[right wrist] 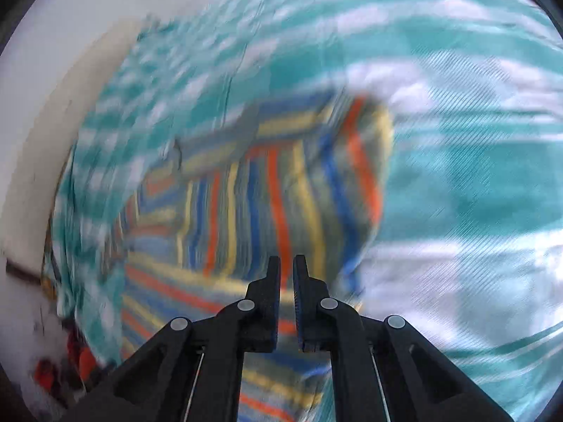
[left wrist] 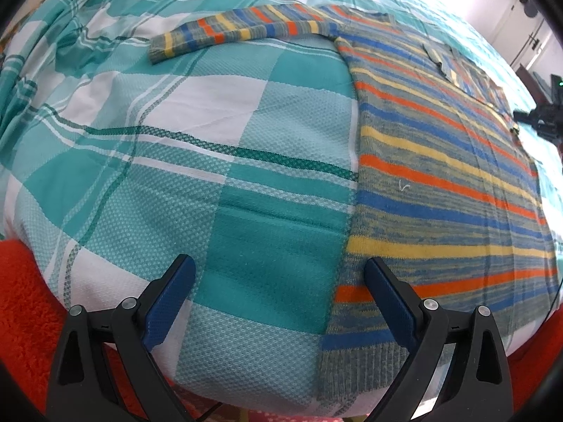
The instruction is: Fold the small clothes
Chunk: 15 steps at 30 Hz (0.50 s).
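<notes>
Left gripper (left wrist: pixel 279 274) gapes wide over the sweater (left wrist: pixel 440 183) hem; right gripper (right wrist: pixel 286 267) is nearly shut, empty. Pinch that hem corner squarely first.

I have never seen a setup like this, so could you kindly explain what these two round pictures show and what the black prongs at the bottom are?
Each picture comes from a wide-angle camera mounted on a hand-held two-finger gripper; a person carries one in each hand. The black prongs are the gripper's fingers. The left wrist view shows the left gripper open, holding nothing, above the lower left edge of a striped sweater. The sweater lies on a teal and white checked bedcover, one sleeve stretched out sideways. The right wrist view is blurred; the right gripper is nearly shut, with nothing visibly between its fingers, above the same sweater, part of it folded over.
</notes>
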{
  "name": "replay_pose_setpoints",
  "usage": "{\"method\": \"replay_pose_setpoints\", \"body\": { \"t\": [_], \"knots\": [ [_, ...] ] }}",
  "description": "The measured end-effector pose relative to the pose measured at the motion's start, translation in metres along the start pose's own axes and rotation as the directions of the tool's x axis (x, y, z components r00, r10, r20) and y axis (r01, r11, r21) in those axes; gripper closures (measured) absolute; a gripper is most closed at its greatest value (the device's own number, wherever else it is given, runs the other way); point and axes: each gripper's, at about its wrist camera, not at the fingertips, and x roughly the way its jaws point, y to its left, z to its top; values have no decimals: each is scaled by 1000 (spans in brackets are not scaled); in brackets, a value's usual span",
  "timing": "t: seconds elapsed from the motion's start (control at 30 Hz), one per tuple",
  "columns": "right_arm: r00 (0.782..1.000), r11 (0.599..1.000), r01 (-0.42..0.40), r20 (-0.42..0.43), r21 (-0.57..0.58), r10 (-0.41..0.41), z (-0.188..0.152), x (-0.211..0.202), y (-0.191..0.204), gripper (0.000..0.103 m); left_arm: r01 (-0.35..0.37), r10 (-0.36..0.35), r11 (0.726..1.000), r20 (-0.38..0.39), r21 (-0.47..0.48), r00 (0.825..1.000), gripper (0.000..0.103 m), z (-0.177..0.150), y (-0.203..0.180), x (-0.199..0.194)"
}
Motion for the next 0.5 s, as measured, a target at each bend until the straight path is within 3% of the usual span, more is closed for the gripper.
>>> {"method": "replay_pose_setpoints", "body": {
  "t": [0.07,0.1,0.17,0.23,0.3,0.4,0.47,0.5],
  "knots": [
    [987,988,152,-54,0,-152,-9,24,-11,98,-12,12,1000,0,15,1000,5,-1,-2,0],
    [987,988,152,-49,22,-151,-11,27,-18,103,-14,14,1000,0,19,1000,5,-2,-2,0],
    [989,987,144,19,75,-146,-15,17,-21,103,-13,13,1000,2,17,1000,5,-3,-1,-3],
    [978,982,189,82,30,-190,-22,-1,-2,93,-8,8,1000,4,10,1000,5,-4,0,-4],
    [984,987,155,96,-51,-150,-33,-15,23,93,-4,4,1000,3,2,1000,5,-3,1,-3],
    [997,991,72,16,-113,-70,-65,-20,47,91,4,-4,1000,4,-1,1000,5,-2,0,-4],
    [995,986,85,-47,-143,-92,-95,-11,52,91,15,-15,1000,5,0,1000,5,-4,1,-7],
    [986,980,134,-78,-148,-147,-111,-5,44,91,23,-23,1000,6,-2,1000,5,-6,2,-9]
  ]
}}
